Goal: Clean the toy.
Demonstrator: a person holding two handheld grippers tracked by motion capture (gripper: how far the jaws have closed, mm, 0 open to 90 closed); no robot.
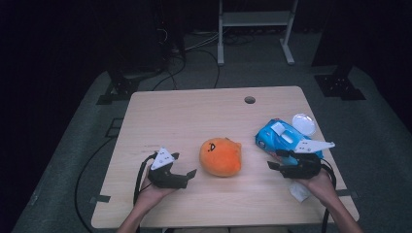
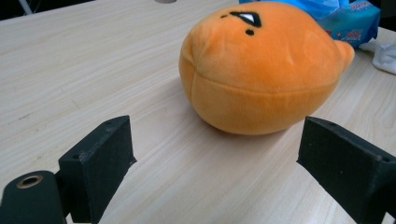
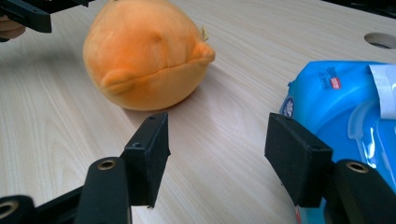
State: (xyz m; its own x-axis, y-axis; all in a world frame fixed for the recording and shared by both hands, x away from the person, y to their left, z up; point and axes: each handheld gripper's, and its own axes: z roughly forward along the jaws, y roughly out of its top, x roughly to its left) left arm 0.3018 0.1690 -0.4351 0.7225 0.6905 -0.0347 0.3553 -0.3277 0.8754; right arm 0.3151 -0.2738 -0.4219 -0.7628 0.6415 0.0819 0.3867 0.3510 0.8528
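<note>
Two hands come in at the near edge of the wooden table, and each one holds a black gripper. On the left, the left gripper has its jaws spread wide apart with nothing between them. It points toward the orange plush toy, which sits on the table just to its right, close by but not touching. From the left gripper view, the plush toy lies a little way past the two jaw tips, with bare wood in between.

On the right, the right gripper is also open, and it holds nothing. It points left toward the toy, and the toy sits between the two grippers. A blue pack of wipes lies just beside this gripper, on its far side. From the right gripper view, the blue pack is right next to one jaw. A small round clear lid lies by the far right end of the pack. A crumpled white scrap lies under the right hand.
</note>
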